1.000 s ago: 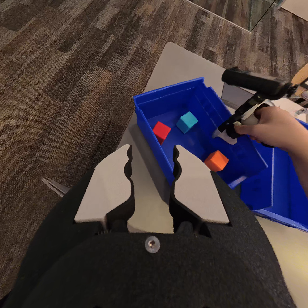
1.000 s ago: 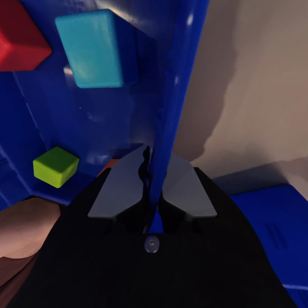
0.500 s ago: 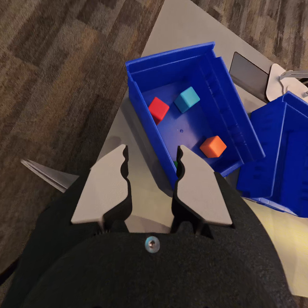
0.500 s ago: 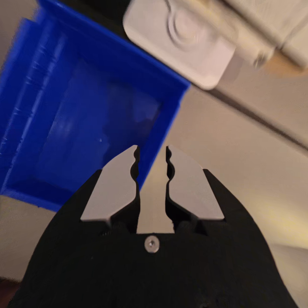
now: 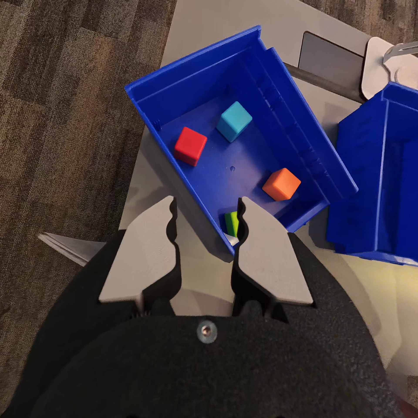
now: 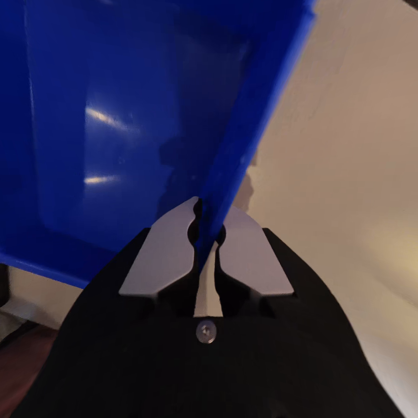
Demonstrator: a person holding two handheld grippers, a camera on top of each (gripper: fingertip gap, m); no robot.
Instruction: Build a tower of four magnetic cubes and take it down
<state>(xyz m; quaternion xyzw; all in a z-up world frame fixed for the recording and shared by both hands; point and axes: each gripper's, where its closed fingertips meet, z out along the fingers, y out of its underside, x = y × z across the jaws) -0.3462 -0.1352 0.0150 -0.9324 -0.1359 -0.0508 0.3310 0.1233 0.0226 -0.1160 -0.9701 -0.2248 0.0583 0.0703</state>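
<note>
In the left wrist view a blue bin [image 5: 192, 58] lies at an angle on the table and holds four cubes apart from each other: red [image 5: 190, 146], cyan [image 5: 235, 121], orange [image 5: 281, 184] and green [image 5: 231, 222], the green one partly hidden behind my right finger. My left gripper [image 5: 207, 199] is open and empty, its fingers either side of the bin's near corner. A second blue bin [image 5: 371, 181] stands to the right. In the right wrist view my right gripper [image 6: 211, 203] is shut on the side wall [image 6: 248, 113] of this empty bin [image 6: 113, 113].
The beige table [image 5: 203, 27] ends just left of the cube bin, with carpet floor [image 5: 67, 113] beyond. A dark grey panel [image 5: 328, 54] and a white object [image 5: 380, 63] lie at the far right. A thin grey sheet [image 5: 67, 244] sticks out at the left. Left tips to right tips: about 50 centimeters.
My right gripper let go of the cube bin's wall, moved to the second, empty bin and shut on its wall. My left gripper moved in closer over the cube bin's near corner.
</note>
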